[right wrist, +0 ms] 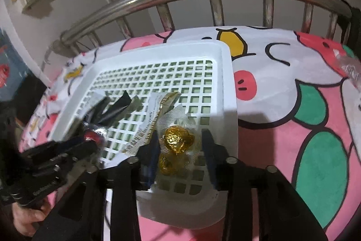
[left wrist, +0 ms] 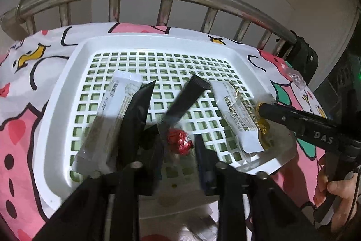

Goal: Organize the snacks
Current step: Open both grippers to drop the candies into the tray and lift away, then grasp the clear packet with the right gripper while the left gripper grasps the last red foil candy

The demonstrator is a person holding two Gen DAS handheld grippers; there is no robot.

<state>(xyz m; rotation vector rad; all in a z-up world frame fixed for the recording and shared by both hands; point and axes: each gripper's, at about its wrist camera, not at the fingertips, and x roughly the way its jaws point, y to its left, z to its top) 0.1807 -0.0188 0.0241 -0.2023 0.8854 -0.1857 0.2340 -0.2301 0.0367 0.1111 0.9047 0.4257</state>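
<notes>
Left hand-held gripper: jaws part open over the near end of the white basket; a red foil sweet lies between them, with no pad pressing on it.
Left of it: a long grey-green sachet lying flat in the basket.
Right of it: a second pale sachet.
Right hand-held gripper: part open, gold foil sweets between its jaws, apparently released.
Done: sweets and sachets are in the basket.
Left: a clear wrapper on the bed, far right.
</notes>
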